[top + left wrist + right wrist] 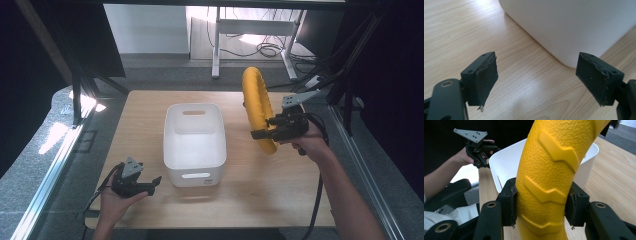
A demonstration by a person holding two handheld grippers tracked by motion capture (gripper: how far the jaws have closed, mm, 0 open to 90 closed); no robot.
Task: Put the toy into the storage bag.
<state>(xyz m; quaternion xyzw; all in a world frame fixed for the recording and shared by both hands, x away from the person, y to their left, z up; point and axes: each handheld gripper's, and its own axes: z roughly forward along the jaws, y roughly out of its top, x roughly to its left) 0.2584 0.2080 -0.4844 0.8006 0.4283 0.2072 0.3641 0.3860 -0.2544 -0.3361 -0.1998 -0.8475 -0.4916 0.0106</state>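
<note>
A yellow textured ring [257, 107] stands upright over the right half of the wooden table, held off the surface. My right gripper [261, 134] is shut on its lower rim; in the right gripper view both black pads press the ring [546, 182] from either side. A white plastic bin [194, 142] with handle slots sits empty at the table's middle. My left gripper [152, 184] rests near the front left, open, just left of the bin's front corner. In the left gripper view its fingers [486, 77] stand wide apart with bare wood between them and the bin's wall [574, 27] just ahead.
The wooden table [280, 190] has bare surface to the right and front of the bin. A metal frame rail [55, 165] runs along the left side, another on the right. Cables and desk legs [216, 45] lie on the floor beyond.
</note>
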